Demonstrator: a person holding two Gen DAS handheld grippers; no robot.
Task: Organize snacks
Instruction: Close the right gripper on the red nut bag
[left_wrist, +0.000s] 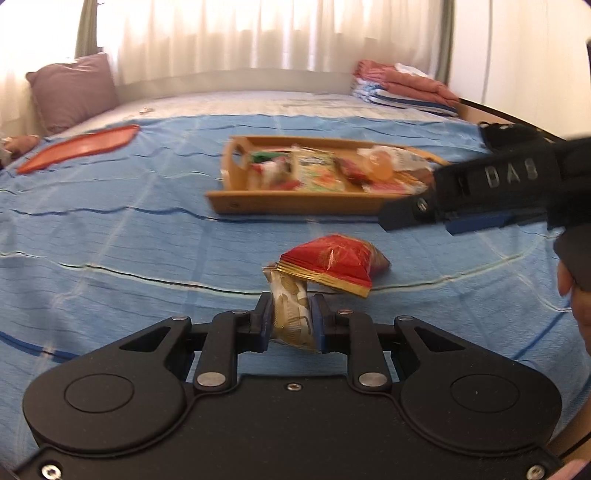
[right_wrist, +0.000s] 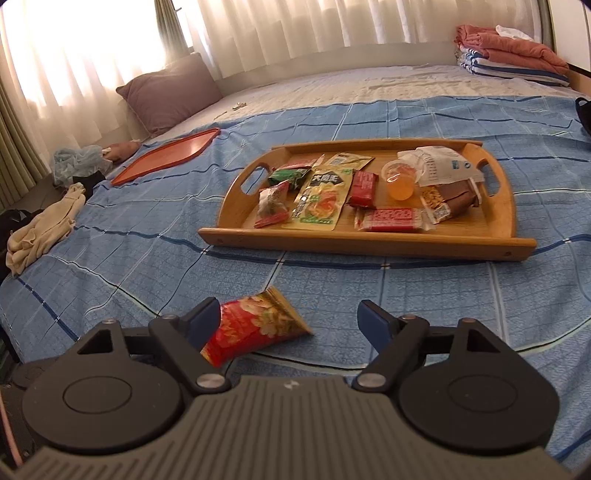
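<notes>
My left gripper (left_wrist: 291, 317) clenched on a pale snack packet (left_wrist: 290, 314); my right gripper (right_wrist: 290, 321) spread wide above the red snack bag (right_wrist: 255, 325) lying on the blue bedspread (right_wrist: 147, 240), near side of the wooden tray (right_wrist: 362, 240)

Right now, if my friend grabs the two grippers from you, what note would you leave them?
Left gripper: shut on the pale gold-patterned snack packet, low over the blue bedspread.
Right gripper: open, empty, near the red snack bag lying on the bedspread.
Wooden tray: already holds many snacks.
Left to do: carry the held packet to the tray, then the red bag.
</notes>
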